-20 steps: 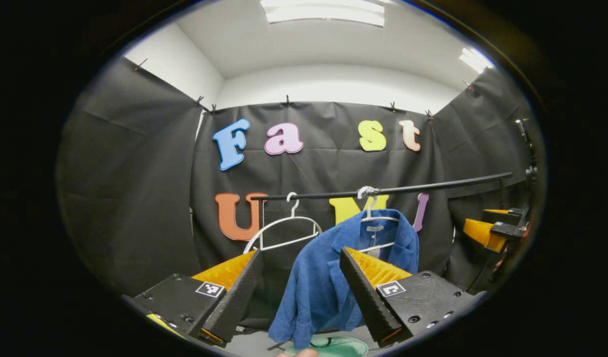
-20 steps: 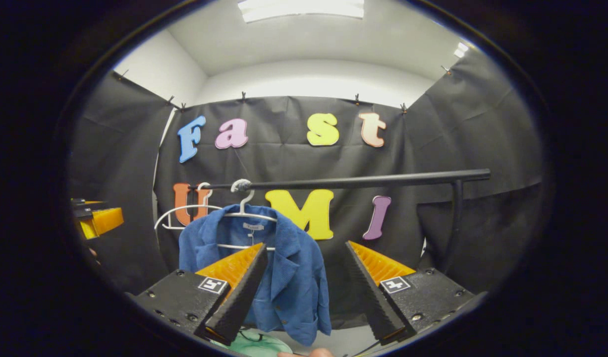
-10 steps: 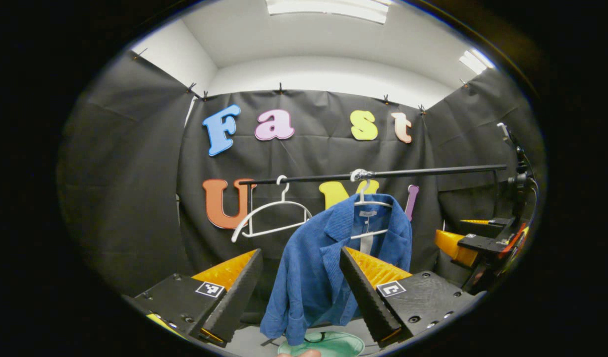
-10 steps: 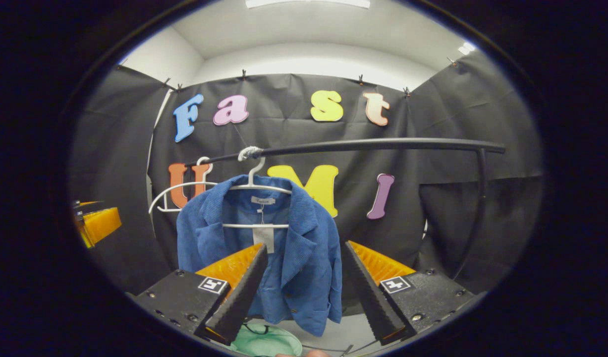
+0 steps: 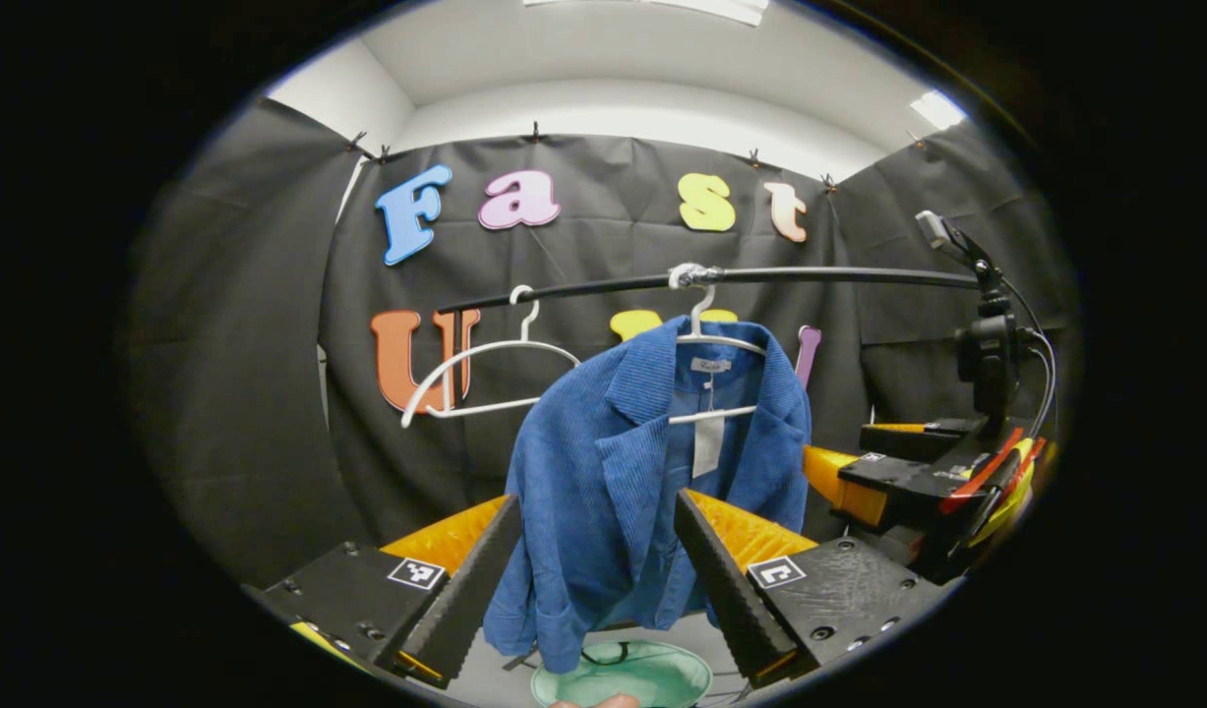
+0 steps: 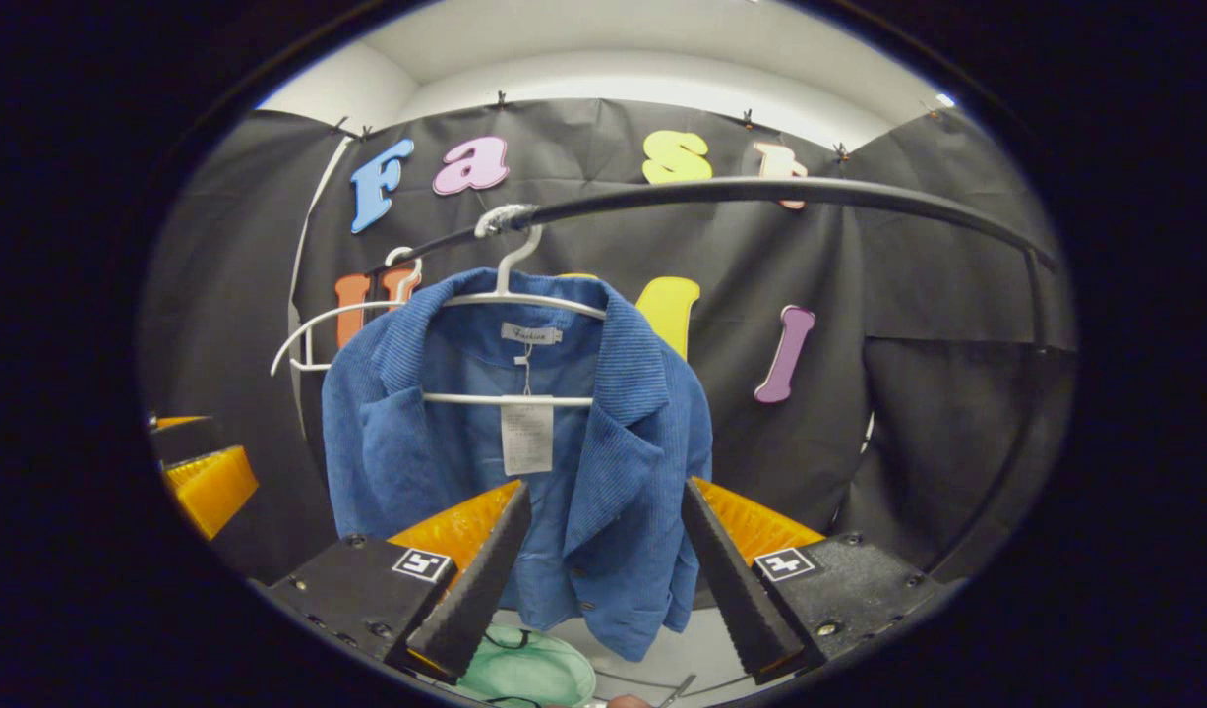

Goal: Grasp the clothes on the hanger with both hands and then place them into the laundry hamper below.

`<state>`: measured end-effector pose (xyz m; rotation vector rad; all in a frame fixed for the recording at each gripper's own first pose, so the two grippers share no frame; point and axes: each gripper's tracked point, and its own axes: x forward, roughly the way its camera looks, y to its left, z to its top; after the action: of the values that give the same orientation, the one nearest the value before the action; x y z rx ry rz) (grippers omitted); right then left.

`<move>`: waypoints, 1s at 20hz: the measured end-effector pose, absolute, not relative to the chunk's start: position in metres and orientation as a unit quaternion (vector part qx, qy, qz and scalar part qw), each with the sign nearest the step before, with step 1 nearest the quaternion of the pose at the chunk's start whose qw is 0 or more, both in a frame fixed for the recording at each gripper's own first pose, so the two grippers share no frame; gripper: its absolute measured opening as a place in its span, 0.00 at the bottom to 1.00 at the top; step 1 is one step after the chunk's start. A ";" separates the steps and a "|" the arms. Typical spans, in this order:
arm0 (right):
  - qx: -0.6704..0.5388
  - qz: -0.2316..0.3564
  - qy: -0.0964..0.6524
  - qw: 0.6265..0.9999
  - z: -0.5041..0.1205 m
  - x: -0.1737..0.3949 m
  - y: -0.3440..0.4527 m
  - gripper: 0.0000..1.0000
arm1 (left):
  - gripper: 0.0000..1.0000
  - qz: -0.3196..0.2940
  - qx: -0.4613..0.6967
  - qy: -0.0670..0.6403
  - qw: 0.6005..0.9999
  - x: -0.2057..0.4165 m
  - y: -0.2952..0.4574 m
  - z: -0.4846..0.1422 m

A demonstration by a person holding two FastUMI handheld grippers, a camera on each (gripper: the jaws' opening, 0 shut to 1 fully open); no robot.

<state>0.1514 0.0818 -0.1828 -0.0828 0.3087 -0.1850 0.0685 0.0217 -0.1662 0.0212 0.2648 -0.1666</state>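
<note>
Overhead, black rail (image 5: pixel 810 276) spanning the booth, with two white hangers hooked on it. Blue corduroy jacket (image 5: pixel 603 492) draped on the nearer hanger (image 5: pixel 703 334), collar up, front hanging open, paper tag (image 6: pixel 526 435) dangling inside below the neck label. Second hanger (image 5: pixel 485 369) bare, further along the rail to the left in both views.

Left gripper (image 5: pixel 595 575) released, jaws spread wide, pointed at the jacket's lower left front panel; hem of that panel visible between the two fingers, not touched by either. Right gripper (image 6: pixel 603 570) likewise spread and holding nothing, aimed at the jacket's lower right front panel, buttons of that panel visible between its fingers; cloth apart from both fingers as far as can be told.

From the left gripper view, right gripper seen at the right edge, just beside the jacket's far side, a small camera on a stalk (image 5: pixel 987 324) standing above it. From the right gripper view, one finger of the left gripper seen at the left edge, near the jacket's sleeve.

Below the jacket, round pale green laundry hamper (image 5: pixel 623 678), its rim and a bit of its inside showing between the fingers at the bottom of both views. Fingertip of a person's hand (image 5: pixel 593 701) just at the bottom edge.
</note>
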 end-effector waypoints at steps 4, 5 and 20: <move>-0.036 -0.079 0.175 0.981 -0.206 0.198 0.065 0.97 | 0.98 -0.063 -0.001 0.161 0.985 0.096 0.002 -0.202; -0.036 -0.076 0.181 0.980 -0.212 0.207 0.061 0.98 | 0.96 -0.059 -0.005 0.169 0.984 0.104 -0.002 -0.211; -0.019 -0.049 0.192 0.980 -0.251 0.273 0.041 0.97 | 1.00 0.000 0.000 0.187 0.982 0.187 -0.008 -0.269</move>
<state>0.2733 0.0407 -0.2510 -0.0389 0.3872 -0.0994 0.1872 -0.0077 -0.2691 -0.0004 0.3765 -0.0001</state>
